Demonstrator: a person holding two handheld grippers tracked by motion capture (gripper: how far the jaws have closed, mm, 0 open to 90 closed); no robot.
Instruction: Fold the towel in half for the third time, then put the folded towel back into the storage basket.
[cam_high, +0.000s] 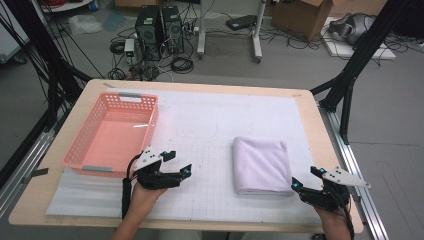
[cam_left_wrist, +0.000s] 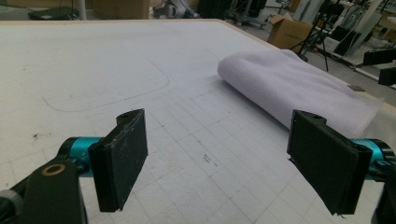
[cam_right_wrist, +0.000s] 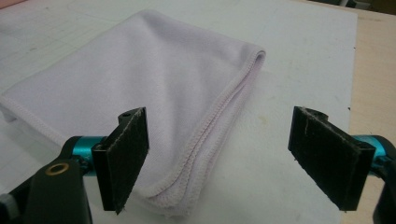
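from above: one folded pale lilac cloth (cam_high: 261, 165) lies right of one empty pink plastic basket (cam_high: 111, 135) on the bench; fold looks done, basketing left. left claw (cam_left_wrist: 224, 163) gapes left of the cloth (cam_left_wrist: 299, 91). right claw (cam_right_wrist: 229, 161) gapes empty at the cloth's (cam_right_wrist: 140, 88) near corner.

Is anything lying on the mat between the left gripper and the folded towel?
No. In the high view the gridded white mat runs bare from the left gripper to the folded towel; the left gripper view shows the same bare stretch.
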